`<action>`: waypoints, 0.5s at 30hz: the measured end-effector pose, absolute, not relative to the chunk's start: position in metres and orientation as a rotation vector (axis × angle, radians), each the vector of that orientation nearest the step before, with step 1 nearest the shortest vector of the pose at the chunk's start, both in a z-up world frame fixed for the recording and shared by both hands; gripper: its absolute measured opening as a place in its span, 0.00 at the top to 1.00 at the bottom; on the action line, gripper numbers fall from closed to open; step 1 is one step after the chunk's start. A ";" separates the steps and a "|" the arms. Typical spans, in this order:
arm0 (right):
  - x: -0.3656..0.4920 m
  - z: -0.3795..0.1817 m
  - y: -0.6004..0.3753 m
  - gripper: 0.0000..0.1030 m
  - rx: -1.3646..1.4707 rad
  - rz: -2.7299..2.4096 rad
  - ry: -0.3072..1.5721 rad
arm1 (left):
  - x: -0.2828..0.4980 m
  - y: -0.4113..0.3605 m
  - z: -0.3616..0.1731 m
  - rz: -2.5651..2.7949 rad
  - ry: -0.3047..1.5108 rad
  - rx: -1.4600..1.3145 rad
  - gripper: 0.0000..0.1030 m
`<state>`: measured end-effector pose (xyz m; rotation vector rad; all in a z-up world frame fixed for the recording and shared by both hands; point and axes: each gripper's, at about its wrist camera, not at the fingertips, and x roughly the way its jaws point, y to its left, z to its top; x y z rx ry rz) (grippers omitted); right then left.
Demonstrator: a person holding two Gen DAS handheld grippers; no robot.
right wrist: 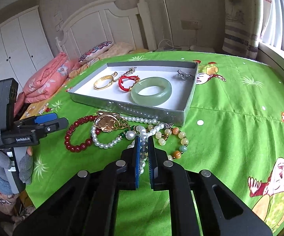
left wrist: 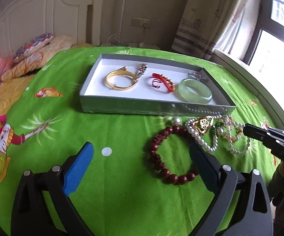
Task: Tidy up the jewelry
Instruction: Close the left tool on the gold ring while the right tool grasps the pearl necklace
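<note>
Bead strand: a pale translucent bead strand [right wrist: 143, 158] lies in the tangle on the green bed cover [right wrist: 230, 129], just in front of the tray; it runs up between the blue pads of the right tool.
Right tool [right wrist: 144, 137]: clenched on the bead strand, jaws nearly together, as the right wrist view shows.
Neighbouring pieces: a pearl necklace [right wrist: 110, 144], a gold pendant [right wrist: 107, 123] and an orange-and-cream bead bracelet [right wrist: 179, 141] overlap the strand; a dark red bead bracelet [left wrist: 161, 157] lies beside them.
Left tool [left wrist: 141, 150]: released, jaws wide apart, held low over the dark red bead bracelet; its right finger is close to the bracelet, and contact cannot be told.
Tray [right wrist: 191, 90]: a shallow grey box already holding a gold bangle [right wrist: 103, 81], a red cord bracelet [right wrist: 128, 80], a jade bangle [right wrist: 151, 92] and a silver piece [right wrist: 183, 75].
Step in hand: judged to be the pick-up of one strand from the pile, about midway through the sorting.
Next move: a slow lift is called for, so the strand is drawn free of the pearls without dragging them, then carried over the near wall of the tray.
</note>
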<state>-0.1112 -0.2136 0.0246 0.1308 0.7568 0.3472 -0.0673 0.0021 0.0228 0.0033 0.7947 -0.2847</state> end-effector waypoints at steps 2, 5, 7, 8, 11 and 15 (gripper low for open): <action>-0.116 0.028 -0.220 0.91 0.166 0.353 0.743 | -0.069 -0.017 0.028 -0.319 0.780 0.067 0.06; -0.123 0.035 -0.229 0.91 0.189 0.354 0.718 | -0.063 -0.049 0.033 -0.355 0.758 0.159 0.06; -0.127 0.039 -0.235 0.91 0.201 0.355 0.705 | -0.056 -0.068 0.033 -0.373 0.747 0.220 0.06; -0.129 0.040 -0.238 0.91 0.208 0.356 0.698 | -0.052 -0.077 0.032 -0.383 0.749 0.247 0.06; -0.134 0.042 -0.243 0.91 0.217 0.353 0.687 | -0.043 -0.099 0.027 -0.409 0.760 0.321 0.19; -0.137 0.041 -0.251 0.91 0.236 0.349 0.679 | -0.037 -0.111 0.015 -0.448 0.804 0.402 0.80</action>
